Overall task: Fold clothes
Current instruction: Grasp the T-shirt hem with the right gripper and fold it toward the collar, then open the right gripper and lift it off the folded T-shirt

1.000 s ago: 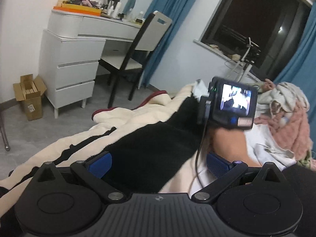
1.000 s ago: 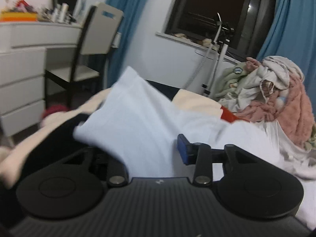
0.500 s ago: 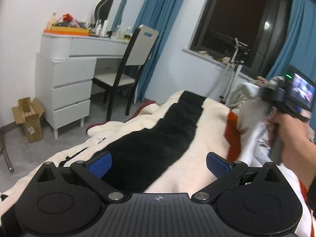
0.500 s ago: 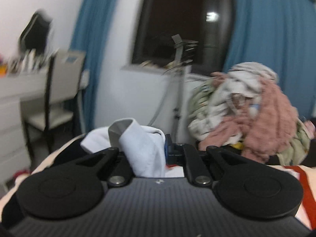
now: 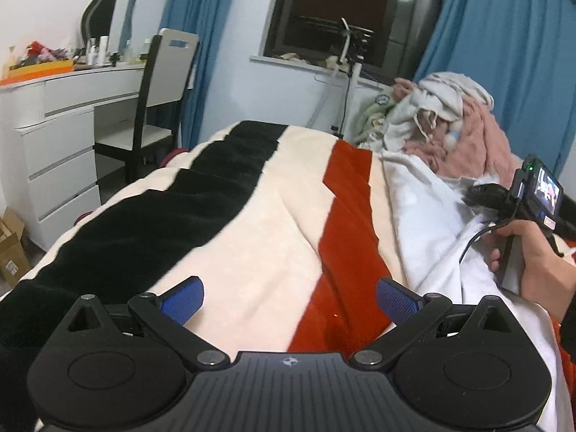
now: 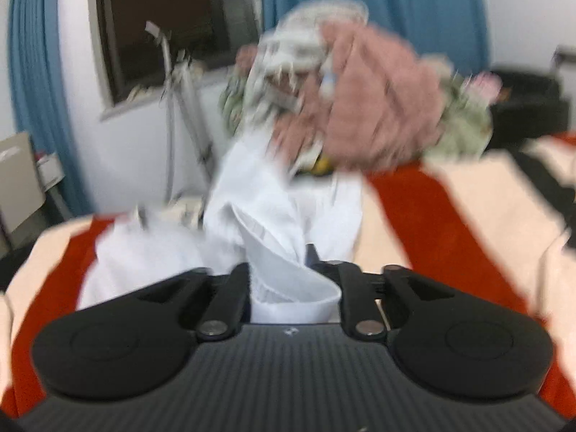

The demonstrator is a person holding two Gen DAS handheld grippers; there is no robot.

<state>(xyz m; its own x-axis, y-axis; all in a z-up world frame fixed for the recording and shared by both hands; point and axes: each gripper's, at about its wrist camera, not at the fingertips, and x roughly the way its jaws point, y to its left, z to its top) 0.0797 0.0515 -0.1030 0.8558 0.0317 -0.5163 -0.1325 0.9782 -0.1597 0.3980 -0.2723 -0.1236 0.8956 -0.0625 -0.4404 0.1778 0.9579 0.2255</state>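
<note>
A white garment (image 5: 428, 223) lies crumpled along the right side of the striped blanket (image 5: 252, 223), below a heap of pink and pale clothes (image 5: 453, 122). My left gripper (image 5: 289, 298) hovers open over the blanket with nothing between its blue pads. In the left wrist view a hand (image 5: 536, 270) holds my right gripper (image 5: 478, 194) over the garment. The right wrist view is blurred: a fold of the white garment (image 6: 280, 280) sits between the fingers of my right gripper (image 6: 284, 270), whose jaws are opening. The clothes heap (image 6: 360, 97) is just beyond.
A white dresser (image 5: 57, 151) and a chair (image 5: 154, 108) stand left of the bed. A dark window (image 5: 334, 14) with blue curtains and a thin stand (image 5: 345, 82) are behind it. A cardboard box (image 5: 10, 252) sits on the floor at the left.
My right gripper has swung right across the bed toward the clothes heap with the white garment, and its jaws now stand apart. My left gripper has turned right, still open.
</note>
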